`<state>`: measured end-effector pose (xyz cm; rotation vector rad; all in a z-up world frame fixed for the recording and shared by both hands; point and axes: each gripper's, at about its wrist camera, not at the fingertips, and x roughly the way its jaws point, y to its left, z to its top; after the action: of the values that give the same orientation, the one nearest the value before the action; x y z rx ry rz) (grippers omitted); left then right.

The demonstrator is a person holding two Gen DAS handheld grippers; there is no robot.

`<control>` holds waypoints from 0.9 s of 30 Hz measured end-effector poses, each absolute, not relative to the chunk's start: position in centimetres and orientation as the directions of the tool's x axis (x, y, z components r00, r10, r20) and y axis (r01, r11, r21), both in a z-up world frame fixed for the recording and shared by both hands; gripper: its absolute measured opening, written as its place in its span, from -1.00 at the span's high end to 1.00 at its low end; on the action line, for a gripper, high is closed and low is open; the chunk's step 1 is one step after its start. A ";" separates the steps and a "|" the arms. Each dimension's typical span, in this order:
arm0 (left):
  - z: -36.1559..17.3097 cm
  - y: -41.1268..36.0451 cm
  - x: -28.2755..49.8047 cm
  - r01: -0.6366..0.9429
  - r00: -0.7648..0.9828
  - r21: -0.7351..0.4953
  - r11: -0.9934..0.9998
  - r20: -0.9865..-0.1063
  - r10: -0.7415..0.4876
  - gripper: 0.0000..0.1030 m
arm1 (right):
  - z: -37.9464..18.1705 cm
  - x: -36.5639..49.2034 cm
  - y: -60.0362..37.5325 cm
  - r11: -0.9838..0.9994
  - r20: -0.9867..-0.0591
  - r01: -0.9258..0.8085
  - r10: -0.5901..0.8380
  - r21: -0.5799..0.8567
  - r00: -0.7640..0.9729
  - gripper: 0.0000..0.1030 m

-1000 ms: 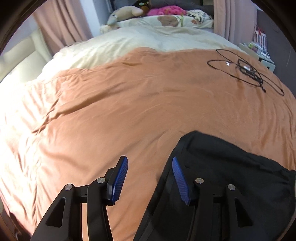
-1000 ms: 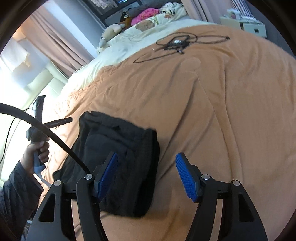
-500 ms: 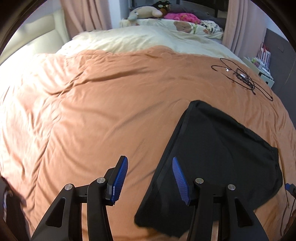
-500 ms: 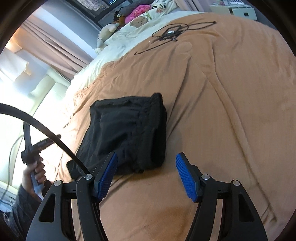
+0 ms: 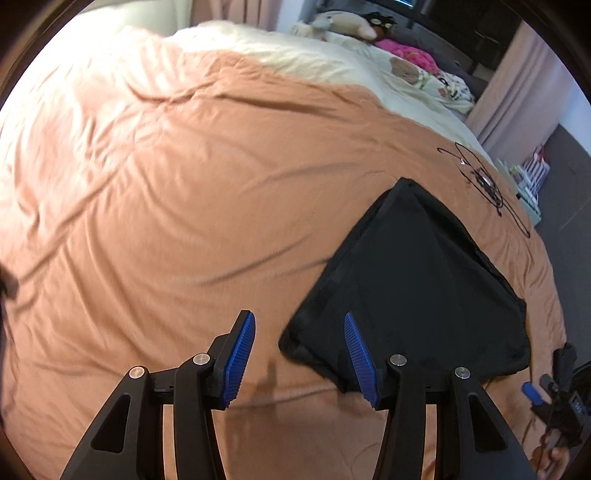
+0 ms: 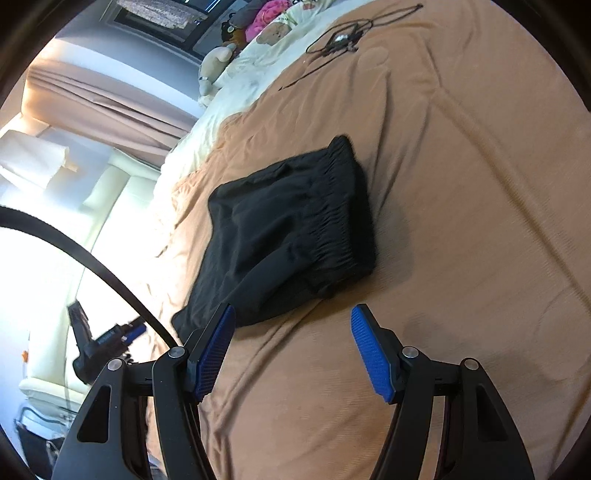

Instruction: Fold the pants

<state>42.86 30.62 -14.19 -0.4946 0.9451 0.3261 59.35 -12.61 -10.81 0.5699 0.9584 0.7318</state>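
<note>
Black pants (image 5: 413, 280) lie folded into a compact bundle on the orange bedspread (image 5: 184, 221). Their gathered waistband (image 6: 340, 218) faces right in the right wrist view. My left gripper (image 5: 299, 354) is open above the bedspread just left of the bundle's near corner, with nothing between its blue pads. My right gripper (image 6: 291, 350) is open too, hovering in front of the pants (image 6: 288, 236) without touching them. The left gripper's body also shows at the far left of the right wrist view, and the right one at the left wrist view's right edge.
A tangle of black cable (image 5: 480, 181) lies on the bedspread beyond the pants. Soft toys (image 5: 343, 26) and pillows sit at the head of the bed. Curtains (image 6: 110, 107) and a white padded wall stand to the left. A small shelf (image 5: 528, 181) is off the bed's right side.
The left gripper has swung away to the left and rolled, so the pants now lie clear of its fingers. The right gripper rolled and sank slightly; the pants stayed where they lay.
</note>
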 end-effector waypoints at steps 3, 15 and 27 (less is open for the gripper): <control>-15.5 30.6 42.3 -0.491 0.552 -0.324 0.809 -0.834 0.001 -0.23 | -11.6 60.3 -12.4 0.619 -0.508 -0.274 0.772 0.736 0.381 -0.43; -19.7 30.5 43.1 -0.546 0.561 -0.500 0.672 -0.814 -0.150 -0.26 | -14.8 62.8 -11.4 0.563 -0.465 -0.225 0.804 0.795 0.370 -0.44; -21.6 32.1 42.9 -0.554 0.618 -0.541 0.633 -0.776 -0.122 -0.17 | -15.9 64.1 -11.1 0.546 -0.438 -0.193 0.799 0.815 0.412 -0.44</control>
<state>42.95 32.07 -21.58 -0.8722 0.8905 0.2886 64.12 -11.09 -15.85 0.7581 0.9438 0.7050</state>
